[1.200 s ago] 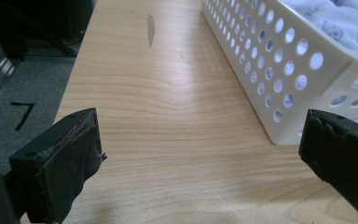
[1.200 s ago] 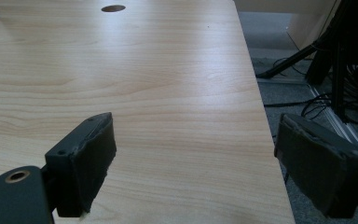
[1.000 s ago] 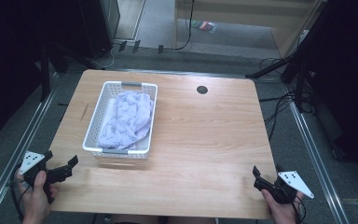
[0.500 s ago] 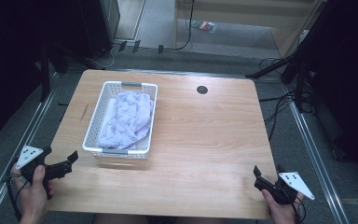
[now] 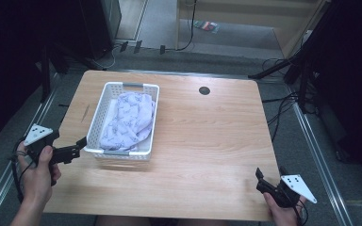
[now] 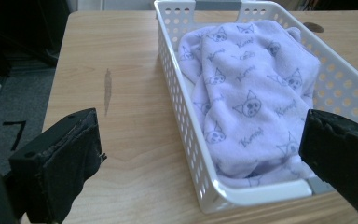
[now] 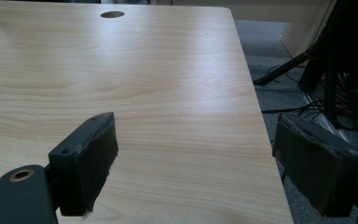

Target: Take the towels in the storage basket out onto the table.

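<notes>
Both claws wide open

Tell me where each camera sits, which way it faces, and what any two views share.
High view: above the person's side, looking forward and down on the table; both hands show, with the left tool and right tool.
Left gripper view: rides the left tool, jaws wide apart, facing the white basket and lilac towel.
Right gripper view: rides the right tool, jaws apart, facing bare table and the cable hole.
Shared: high and left gripper views both show basket and towel.
</notes>
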The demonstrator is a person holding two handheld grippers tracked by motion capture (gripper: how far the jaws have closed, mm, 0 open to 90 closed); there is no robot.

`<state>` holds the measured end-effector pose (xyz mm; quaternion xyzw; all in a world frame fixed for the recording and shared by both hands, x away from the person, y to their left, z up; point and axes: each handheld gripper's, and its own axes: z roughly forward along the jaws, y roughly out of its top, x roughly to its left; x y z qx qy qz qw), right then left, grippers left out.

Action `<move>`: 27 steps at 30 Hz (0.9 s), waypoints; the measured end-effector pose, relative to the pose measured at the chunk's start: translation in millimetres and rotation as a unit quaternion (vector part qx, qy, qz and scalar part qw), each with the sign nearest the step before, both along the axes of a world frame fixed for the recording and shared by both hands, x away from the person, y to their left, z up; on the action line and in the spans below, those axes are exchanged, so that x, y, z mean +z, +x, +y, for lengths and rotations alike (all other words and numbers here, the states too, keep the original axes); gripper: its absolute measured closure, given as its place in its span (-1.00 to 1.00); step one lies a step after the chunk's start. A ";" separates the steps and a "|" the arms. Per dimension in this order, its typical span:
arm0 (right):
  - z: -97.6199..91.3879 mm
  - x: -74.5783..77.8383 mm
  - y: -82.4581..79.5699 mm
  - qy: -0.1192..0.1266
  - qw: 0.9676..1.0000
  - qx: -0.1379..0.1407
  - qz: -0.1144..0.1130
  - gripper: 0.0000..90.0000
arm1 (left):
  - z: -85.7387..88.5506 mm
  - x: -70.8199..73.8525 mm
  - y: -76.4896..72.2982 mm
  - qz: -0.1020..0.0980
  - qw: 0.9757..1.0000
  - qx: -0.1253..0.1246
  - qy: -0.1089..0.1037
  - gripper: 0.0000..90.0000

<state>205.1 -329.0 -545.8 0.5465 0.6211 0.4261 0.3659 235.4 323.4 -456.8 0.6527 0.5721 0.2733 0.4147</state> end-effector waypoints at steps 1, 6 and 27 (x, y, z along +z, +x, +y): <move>0.4 0.0 0.0 -0.001 1.000 0.001 0.000 -0.68 | -4.1 3.4 6.0 0.002 1.000 0.000 0.003 -1.00; 0.3 -0.1 -0.9 -0.001 1.000 -0.002 -0.005 -0.67 | -13.0 8.4 21.0 0.018 1.000 -0.015 0.016 -1.00; 0.9 -0.1 -1.0 -0.004 1.000 -0.010 -0.006 -0.69 | -62.3 38.1 83.3 0.070 0.993 -0.073 0.059 -1.00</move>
